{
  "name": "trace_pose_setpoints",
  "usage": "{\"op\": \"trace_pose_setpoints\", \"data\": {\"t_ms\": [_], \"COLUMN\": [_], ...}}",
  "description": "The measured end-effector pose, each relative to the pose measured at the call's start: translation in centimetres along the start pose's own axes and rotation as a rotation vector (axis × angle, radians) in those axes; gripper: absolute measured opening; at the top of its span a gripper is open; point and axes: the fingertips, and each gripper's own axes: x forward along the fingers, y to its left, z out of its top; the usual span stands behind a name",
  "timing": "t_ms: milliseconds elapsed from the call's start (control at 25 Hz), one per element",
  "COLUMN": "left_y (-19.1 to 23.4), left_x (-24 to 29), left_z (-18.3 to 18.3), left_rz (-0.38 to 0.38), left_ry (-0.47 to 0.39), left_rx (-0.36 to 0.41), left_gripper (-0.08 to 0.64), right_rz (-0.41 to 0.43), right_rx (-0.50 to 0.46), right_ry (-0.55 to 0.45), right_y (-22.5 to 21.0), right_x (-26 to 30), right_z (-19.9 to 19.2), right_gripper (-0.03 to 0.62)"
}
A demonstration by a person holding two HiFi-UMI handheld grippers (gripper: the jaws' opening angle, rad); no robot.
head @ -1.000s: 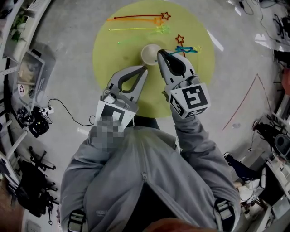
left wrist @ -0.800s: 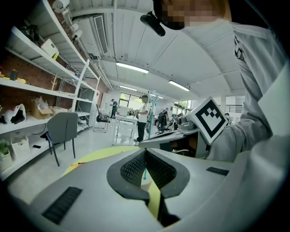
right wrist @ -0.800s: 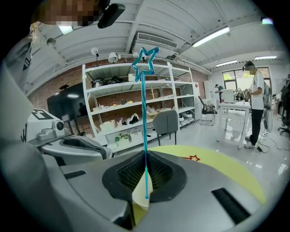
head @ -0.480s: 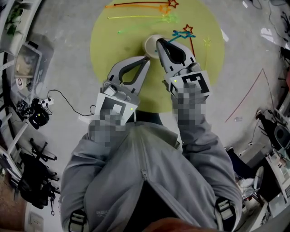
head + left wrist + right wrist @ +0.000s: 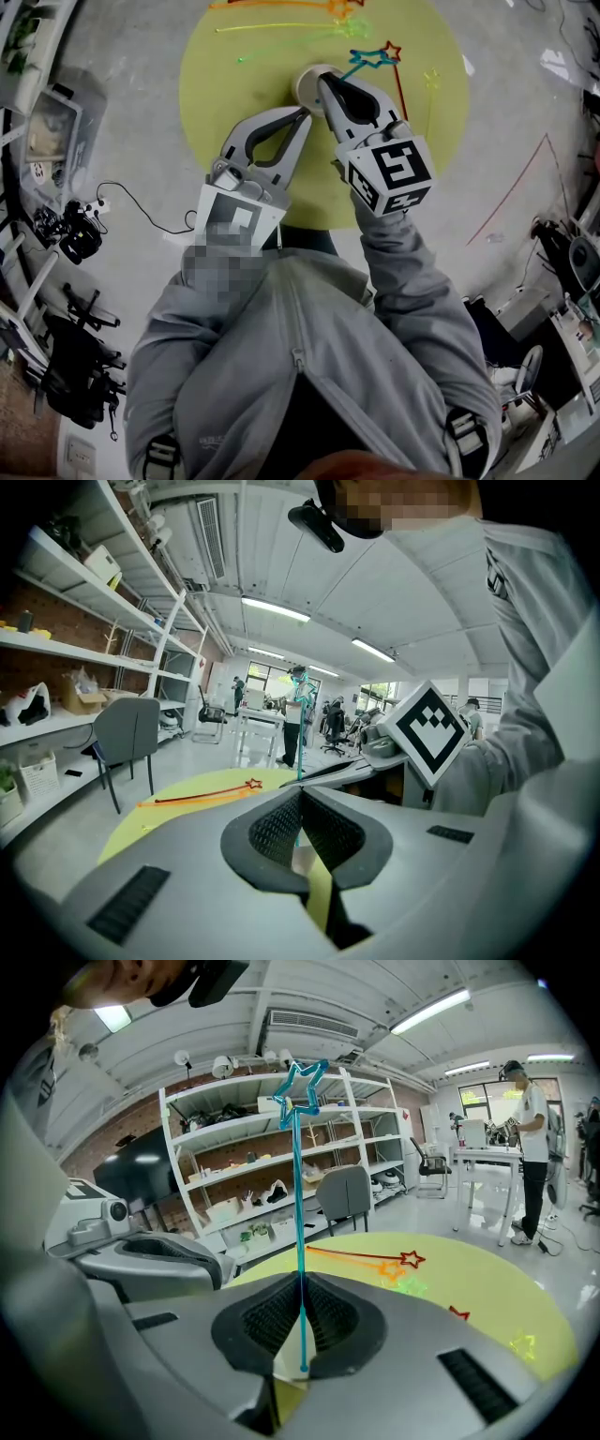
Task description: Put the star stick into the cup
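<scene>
Two clenched pairs of jaws: right gripper (image 5: 302,1281) pinches the upright star stick (image 5: 300,1194), left gripper (image 5: 300,794) nothing.

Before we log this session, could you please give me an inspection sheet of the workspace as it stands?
Surface: round yellow table.
Job's things: cup upright on the table; blue star stick held upright.
Clutter: spare star sticks lying flat on the table.
Grippers: right gripper tongs shut on the blue star stick; left gripper tongs shut, tips by the cup.
Cables: black cable on the floor, left.
Surroundings: shelves, chair.
</scene>
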Motion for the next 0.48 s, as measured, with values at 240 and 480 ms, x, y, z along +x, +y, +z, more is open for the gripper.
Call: {"op": "trace_pose_setpoints", "data": {"t_ms": [240, 480], "left_y": [-0.38, -0.34], "left_x": [0.59, 0.95], "left_z": [-0.44, -0.54], "left_rz": [-0.001, -0.003], "left_ry": [0.01, 0.017], "left_rx": [-0.009, -0.024], "left_gripper": [0.017, 0.017], "right_rz": [-0.002, 0.006], "right_rx": [-0.002, -0.001], "right_ry": [0.008, 0.043], "right_y": [-0.2, -0.29], "right_x": [-0.05, 0.17], "right_z": [-0.19, -0.23], "right_gripper": [0.038, 0.038]}}
